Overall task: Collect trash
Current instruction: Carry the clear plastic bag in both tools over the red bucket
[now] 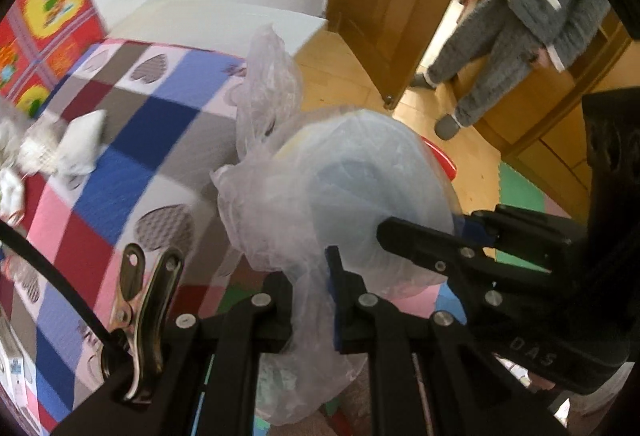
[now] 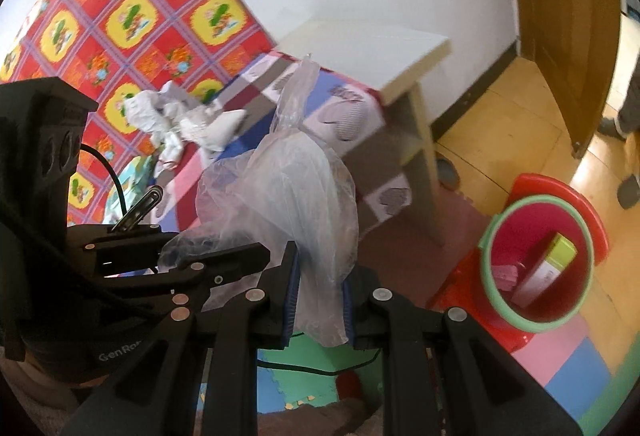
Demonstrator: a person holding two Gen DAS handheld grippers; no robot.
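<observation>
Both my grippers, left gripper (image 1: 310, 300) and right gripper (image 2: 320, 300), clamp the clear plastic bag (image 2: 288, 196) beside the bed (image 1: 132, 140); next, I judge, spread it over the red bin (image 2: 540, 256).

We see a thin clear plastic bag (image 2: 296, 196) held up in the air in front of the bed, all crinkly and puffed out, with one long end sticking up and another end hanging down. On the bed's checked blanket lies a little heap of crumpled white paper trash (image 2: 188, 120), well apart from the bag. Down on the floor stands a red bin with a green rim (image 2: 540, 256), open at the top, and inside it we can see a yellow-green box (image 2: 554, 264) leaning on its side and a small pink scrap (image 2: 506, 274).
</observation>
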